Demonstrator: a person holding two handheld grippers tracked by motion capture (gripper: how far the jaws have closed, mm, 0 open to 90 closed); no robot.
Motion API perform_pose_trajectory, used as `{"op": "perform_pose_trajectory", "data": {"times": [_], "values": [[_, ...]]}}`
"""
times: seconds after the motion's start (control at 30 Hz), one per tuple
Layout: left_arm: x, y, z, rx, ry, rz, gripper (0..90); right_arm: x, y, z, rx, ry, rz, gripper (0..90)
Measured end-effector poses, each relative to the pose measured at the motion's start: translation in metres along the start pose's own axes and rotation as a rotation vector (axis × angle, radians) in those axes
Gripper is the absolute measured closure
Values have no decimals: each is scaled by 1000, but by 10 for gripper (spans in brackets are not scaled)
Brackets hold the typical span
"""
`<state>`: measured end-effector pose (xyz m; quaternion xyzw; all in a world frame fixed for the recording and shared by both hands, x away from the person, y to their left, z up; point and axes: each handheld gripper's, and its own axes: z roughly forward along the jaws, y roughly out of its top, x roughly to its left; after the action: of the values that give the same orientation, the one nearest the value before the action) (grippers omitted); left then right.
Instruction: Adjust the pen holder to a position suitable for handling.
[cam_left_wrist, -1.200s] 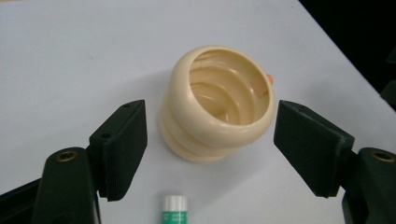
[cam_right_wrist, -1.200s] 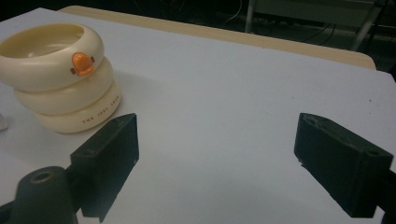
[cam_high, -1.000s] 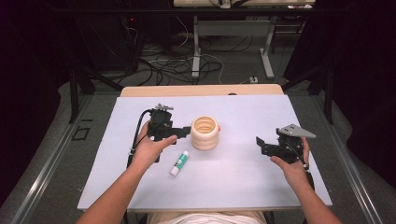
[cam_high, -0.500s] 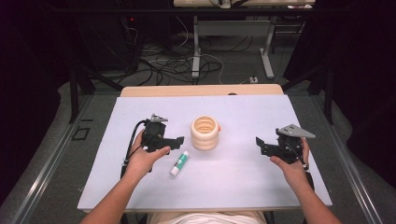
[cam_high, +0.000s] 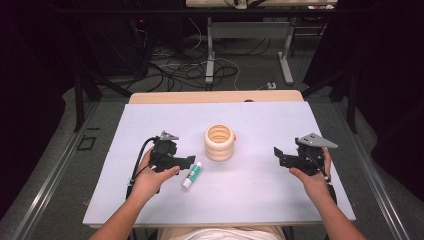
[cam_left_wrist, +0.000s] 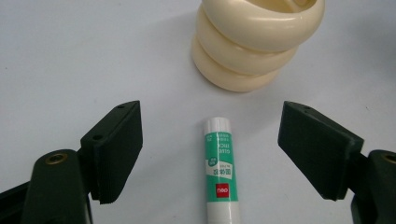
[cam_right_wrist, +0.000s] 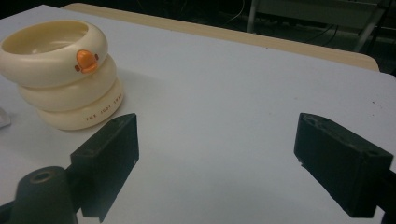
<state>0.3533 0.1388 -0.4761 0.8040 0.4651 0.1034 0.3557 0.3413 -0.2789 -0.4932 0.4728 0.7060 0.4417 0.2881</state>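
A white and green glue stick (cam_high: 192, 175) (cam_left_wrist: 219, 172) lies flat on the white table top (cam_high: 250, 200). Just beyond it stands a cream pot of stacked rings (cam_high: 219, 142) (cam_left_wrist: 257, 42) (cam_right_wrist: 63, 74) with a small orange beak on its side. My left gripper (cam_high: 187, 161) (cam_left_wrist: 219, 140) hangs low over the glue stick. Its jaws have just been closing a little, and they stand either side of the stick's cap end without touching it. My right gripper (cam_high: 277, 152) (cam_right_wrist: 224, 158) is held still at the right with wide jaws and nothing between them, aimed toward the pot.
A wooden strip (cam_high: 215, 96) runs along the far edge of the table top. Behind it are cables on the floor (cam_high: 200, 65) and the legs of another desk (cam_high: 285, 55). Dark metal rails (cam_high: 55, 170) flank the table.
My left hand has drawn back from beside the pot toward the person and sunk down, so its jaws now straddle the glue stick. The right hand has kept still.
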Motion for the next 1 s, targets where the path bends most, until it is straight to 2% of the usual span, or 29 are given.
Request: {"op": "perform_pose_trajectory", "data": {"times": [0.3, 0.4, 0.5, 0.6, 0.73, 0.97, 1.0], "values": [[2, -12, 3, 21, -1, -17, 226, 0, 0, 0, -4, 2, -4, 134], [1, -16, 5, 36, -1, -12, 233, 1, 0, -1, 0, 2, -2, 134], [1, -20, 9, 52, -7, -23, 243, 1, 0, 0, -3, 3, 0, 134], [-1, -23, 15, 87, -6, -28, 257, 1, 0, 0, -3, 3, -1, 134], [-2, -24, 18, 108, -6, -25, 278, 1, 0, -1, 0, 5, -5, 134], [-3, -24, 24, 125, -4, -56, 304, 0, 0, -1, 0, 5, -7, 134], [-2, -24, 24, 138, -8, -50, 314, 0, 0, -1, -3, 4, -7, 134]]}}
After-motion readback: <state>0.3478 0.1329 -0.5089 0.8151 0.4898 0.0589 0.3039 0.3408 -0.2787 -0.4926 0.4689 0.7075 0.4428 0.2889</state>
